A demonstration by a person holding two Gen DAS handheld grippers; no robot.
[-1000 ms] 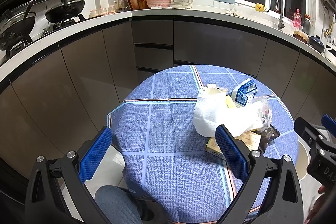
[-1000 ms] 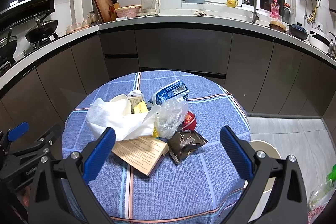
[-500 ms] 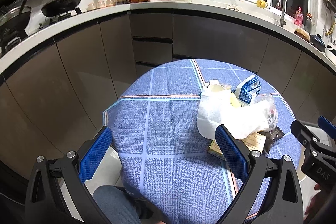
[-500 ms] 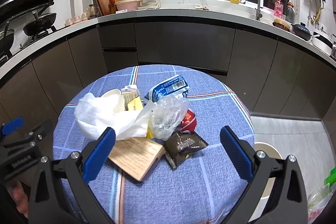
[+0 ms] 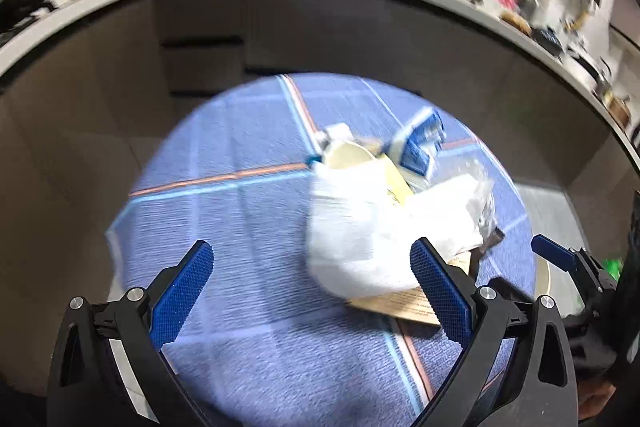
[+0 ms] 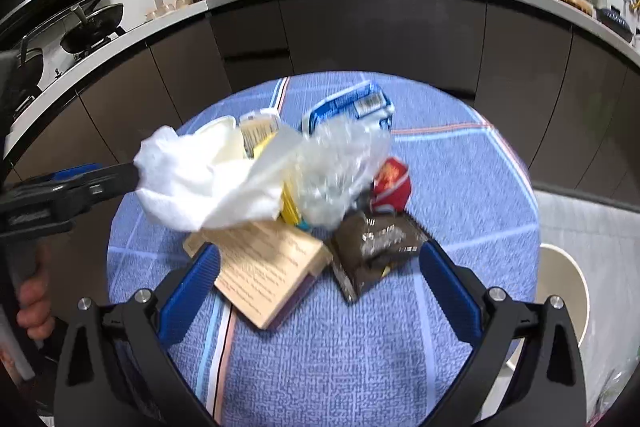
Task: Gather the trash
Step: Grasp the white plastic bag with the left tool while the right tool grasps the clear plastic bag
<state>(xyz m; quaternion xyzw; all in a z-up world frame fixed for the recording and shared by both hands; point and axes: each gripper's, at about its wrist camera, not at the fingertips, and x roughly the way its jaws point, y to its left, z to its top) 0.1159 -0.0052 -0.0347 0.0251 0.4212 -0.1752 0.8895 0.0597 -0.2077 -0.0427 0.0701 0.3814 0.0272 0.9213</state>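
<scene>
Both my tongs, left (image 5: 308, 291) and right (image 6: 318, 281), gape wide, gripping nothing. The trash heap sits mid-worktop (image 6: 460, 163) on woven blue checked cloth: soft white crumpled paper (image 6: 208, 183), crinkly clear plastic (image 6: 340, 163), flat tan card (image 6: 268, 267), glossy brown wrapper (image 6: 376, 247), blue carton (image 6: 352, 105).

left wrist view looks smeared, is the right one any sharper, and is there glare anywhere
Left wrist view: motion blur smears the table, white bag and counter, while the left gripper stays crisp. Right wrist view: far sharper, brown wrapper and card readable, slight blur on the clear plastic; glare on the wrapper's foil.
</scene>
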